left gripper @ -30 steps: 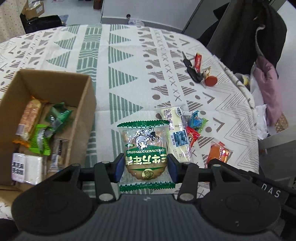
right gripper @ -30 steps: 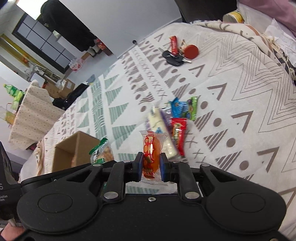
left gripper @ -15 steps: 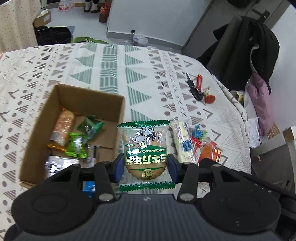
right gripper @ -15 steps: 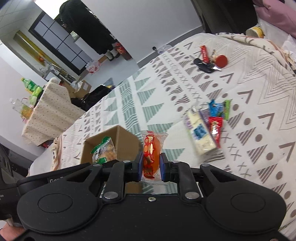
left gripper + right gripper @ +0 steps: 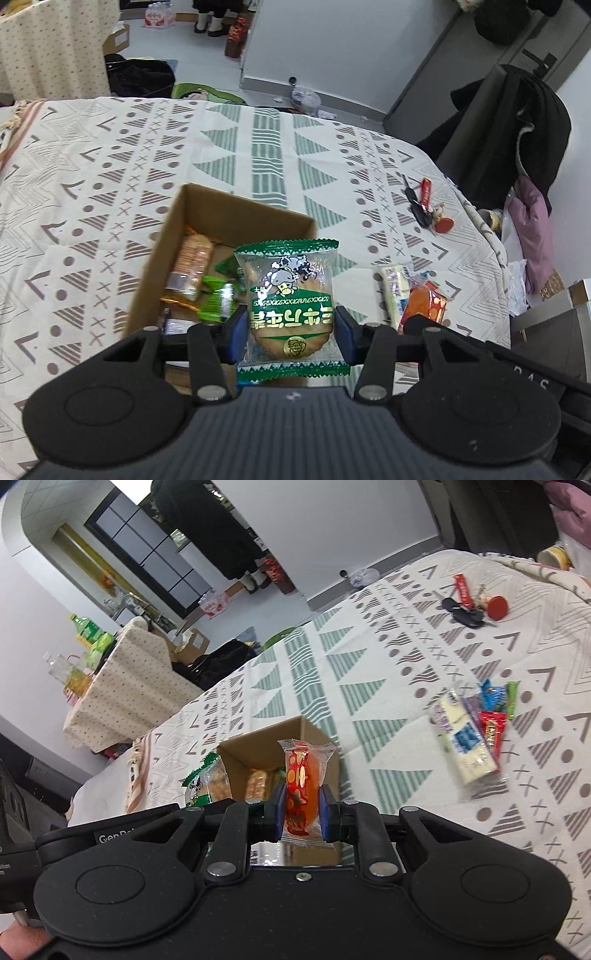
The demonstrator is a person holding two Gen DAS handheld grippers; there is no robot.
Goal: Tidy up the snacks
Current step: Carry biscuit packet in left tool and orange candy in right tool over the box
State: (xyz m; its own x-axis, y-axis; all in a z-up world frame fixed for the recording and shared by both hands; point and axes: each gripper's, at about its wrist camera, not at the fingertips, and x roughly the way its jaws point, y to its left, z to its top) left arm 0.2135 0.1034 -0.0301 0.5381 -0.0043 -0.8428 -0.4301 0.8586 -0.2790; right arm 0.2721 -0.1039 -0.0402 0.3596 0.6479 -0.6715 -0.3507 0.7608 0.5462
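My left gripper (image 5: 289, 334) is shut on a green-edged cracker packet (image 5: 290, 301), held above the near right corner of an open cardboard box (image 5: 173, 221) that contains several wrapped snacks. My right gripper (image 5: 302, 814) is shut on an orange-red snack packet (image 5: 301, 786), held edge-up just in front of the same box (image 5: 258, 747). The cracker packet (image 5: 207, 781) shows at the left of the right wrist view. The orange packet (image 5: 424, 301) shows at the right of the left wrist view. On the cloth lie a pale long packet (image 5: 465, 738) and small red, blue and green candies (image 5: 493, 705).
A patterned tablecloth (image 5: 92, 177) covers the table. Keys with a red tag (image 5: 424, 210) lie at the far right, near the table edge. A chair draped with dark clothing (image 5: 517, 129) stands beyond that edge. A second covered table (image 5: 122, 686) with bottles stands across the room.
Both grippers have moved left and up, each keeping its packet. The box now sits directly under and ahead of them; the loose snacks have slid to the right in both views.
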